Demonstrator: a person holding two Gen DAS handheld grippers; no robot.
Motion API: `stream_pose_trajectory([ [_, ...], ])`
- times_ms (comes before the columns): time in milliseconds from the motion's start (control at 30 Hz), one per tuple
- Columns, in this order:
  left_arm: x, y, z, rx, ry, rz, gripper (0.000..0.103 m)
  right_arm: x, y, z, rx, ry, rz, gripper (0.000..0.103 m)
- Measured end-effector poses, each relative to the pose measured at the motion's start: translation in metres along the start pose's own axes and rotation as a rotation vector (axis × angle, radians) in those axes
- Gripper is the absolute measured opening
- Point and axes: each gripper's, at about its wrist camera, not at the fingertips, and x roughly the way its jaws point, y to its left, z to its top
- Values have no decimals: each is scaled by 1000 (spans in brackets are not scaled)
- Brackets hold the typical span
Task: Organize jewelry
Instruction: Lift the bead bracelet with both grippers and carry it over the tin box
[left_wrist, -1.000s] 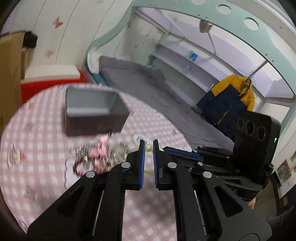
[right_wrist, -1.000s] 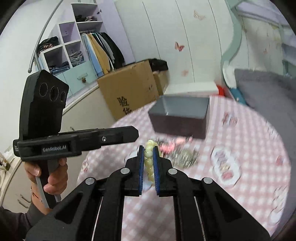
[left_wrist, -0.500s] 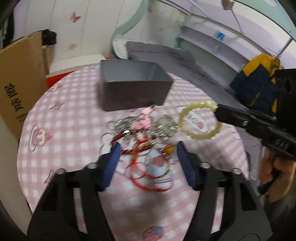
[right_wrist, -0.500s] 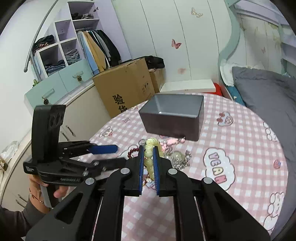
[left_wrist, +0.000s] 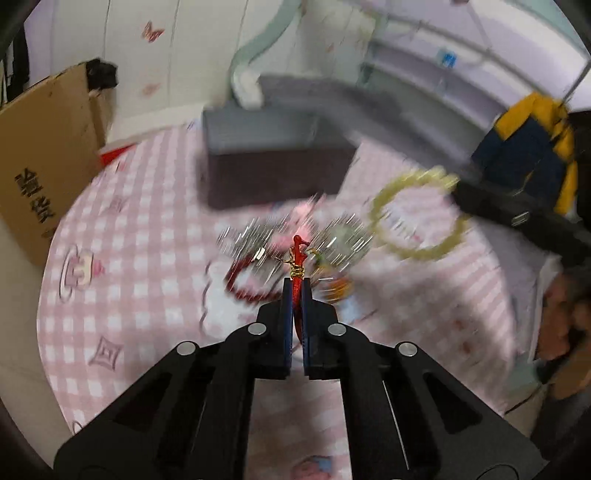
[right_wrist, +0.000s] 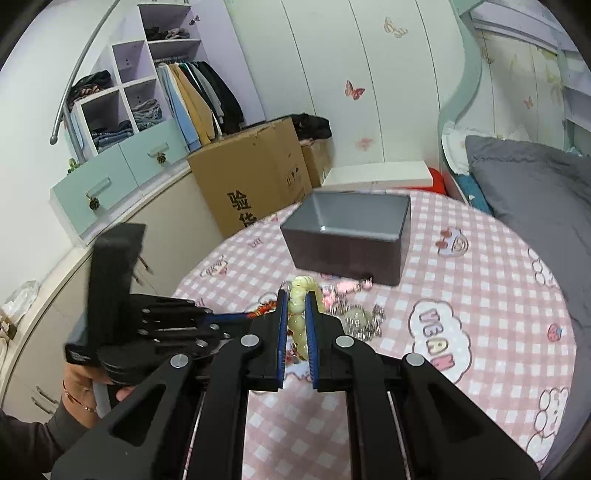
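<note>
While clamped tight on a red cord bracelet (left_wrist: 296, 258) just off the worktop (left_wrist: 140, 229), left fingers (left_wrist: 296, 295) point far, straight at the grey box (left_wrist: 273, 162). Right fingers (right_wrist: 295, 314) pinched on a pale bead bracelet (right_wrist: 301, 302), box (right_wrist: 347, 236) just beyond, slightly right.

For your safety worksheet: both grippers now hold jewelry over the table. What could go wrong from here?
1. The left gripper is shut on a thin red cord bracelet that runs into the tangled pile of silver chains; lifting may drag other pieces along.
2. The right gripper pinches only one side of the pale yellow-green bead bracelet, so it could swing or slip before reaching the open grey box.
</note>
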Motion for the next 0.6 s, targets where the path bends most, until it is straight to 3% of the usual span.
stream_pose_trajectory([
  [233, -42, -8, 48, -6, -190, -111, 4, -11, 2, 30, -40, -70, -14, 8],
  [400, -40, 6, 86, -33, -305, -162, 4, -6, -5, 59, -49, -131, -38, 8],
  [600, 2, 24, 115, -79, -267, -102, 4, 33, -20, 79, -54, -121, -70, 8],
])
